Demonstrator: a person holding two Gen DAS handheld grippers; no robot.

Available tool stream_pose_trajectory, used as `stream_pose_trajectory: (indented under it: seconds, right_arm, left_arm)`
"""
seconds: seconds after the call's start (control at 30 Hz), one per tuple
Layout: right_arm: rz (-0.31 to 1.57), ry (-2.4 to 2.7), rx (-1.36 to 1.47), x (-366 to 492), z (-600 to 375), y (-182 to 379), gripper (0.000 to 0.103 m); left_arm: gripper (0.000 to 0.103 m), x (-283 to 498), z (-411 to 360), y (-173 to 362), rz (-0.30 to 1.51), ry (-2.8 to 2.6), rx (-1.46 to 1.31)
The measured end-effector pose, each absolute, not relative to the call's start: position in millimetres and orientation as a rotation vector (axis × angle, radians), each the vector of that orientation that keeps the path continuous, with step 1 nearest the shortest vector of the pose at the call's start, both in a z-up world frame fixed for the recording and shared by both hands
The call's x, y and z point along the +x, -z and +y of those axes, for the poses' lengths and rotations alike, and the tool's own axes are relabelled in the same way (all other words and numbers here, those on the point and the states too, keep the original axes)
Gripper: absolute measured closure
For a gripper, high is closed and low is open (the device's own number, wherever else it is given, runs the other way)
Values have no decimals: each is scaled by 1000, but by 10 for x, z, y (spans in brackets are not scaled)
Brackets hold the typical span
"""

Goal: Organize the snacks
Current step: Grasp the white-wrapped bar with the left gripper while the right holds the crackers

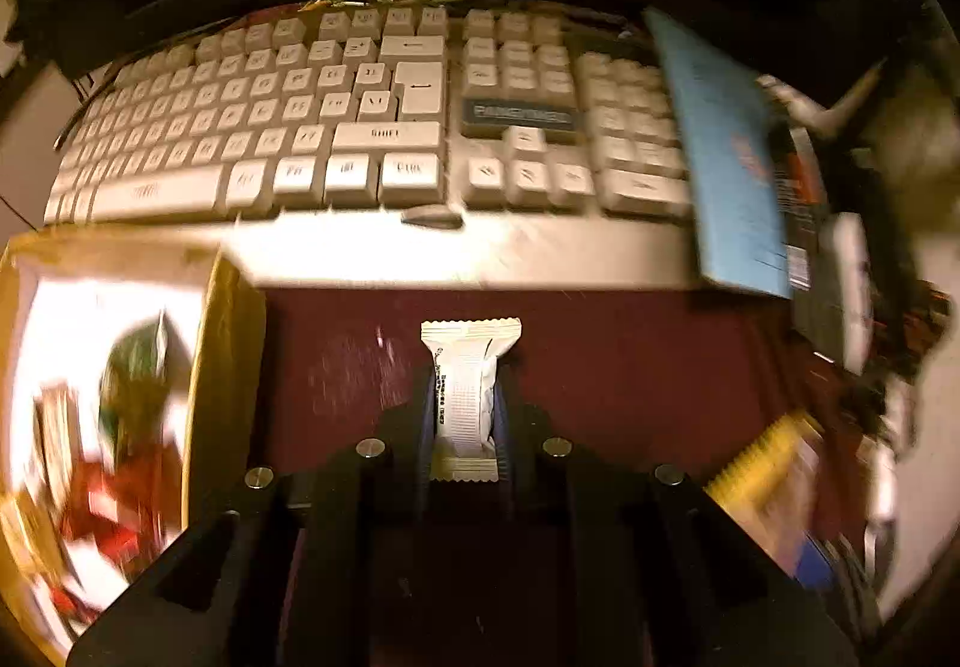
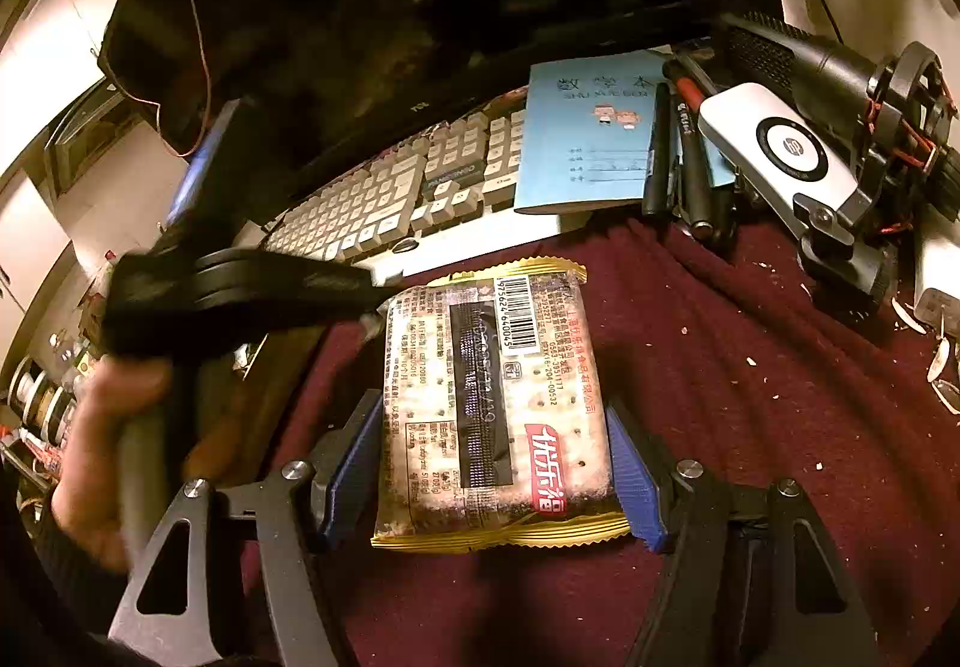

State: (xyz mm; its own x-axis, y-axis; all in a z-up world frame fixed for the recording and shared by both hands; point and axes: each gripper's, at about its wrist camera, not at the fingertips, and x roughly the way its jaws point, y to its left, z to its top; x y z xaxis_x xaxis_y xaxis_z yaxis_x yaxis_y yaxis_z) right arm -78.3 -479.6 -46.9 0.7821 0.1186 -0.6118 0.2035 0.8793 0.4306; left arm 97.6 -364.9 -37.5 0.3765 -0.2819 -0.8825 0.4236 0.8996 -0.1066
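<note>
The left gripper (image 1: 465, 415) is clamped on a small white snack packet (image 1: 467, 385) over the maroon cloth (image 1: 630, 367); carrying it level to the yellow box (image 1: 231, 319) just beside would avoid slippage. The right gripper (image 2: 498, 463) pitches downward, jaws wide astride the cracker pack (image 2: 492, 403), contact uncertain.

We see the black left claw (image 1: 465, 409) pointing steeply down, jaws squeezed nearly together. The blue-padded right claw (image 2: 495, 463) stands wide apart. A bare hand (image 2: 102, 451) grips the left handle.
</note>
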Motion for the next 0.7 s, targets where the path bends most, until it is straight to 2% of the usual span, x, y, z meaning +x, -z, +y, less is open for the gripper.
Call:
stream_pose_trajectory:
  seconds: [0.27, 0.43, 0.7]
  right_arm:
    - [642, 5, 460, -885, -4664, 357, 33]
    - [656, -145, 463, -793, -4194, 88, 33]
    - [737, -261, 337, -217, -3245, -136, 33]
  left_arm:
    - [88, -28, -2555, -240, 874, 473, 20]
    - [88, -33, -1883, -295, 799, 291, -5]
    - [88, 96, -1232, -101, 806, 198, -89]
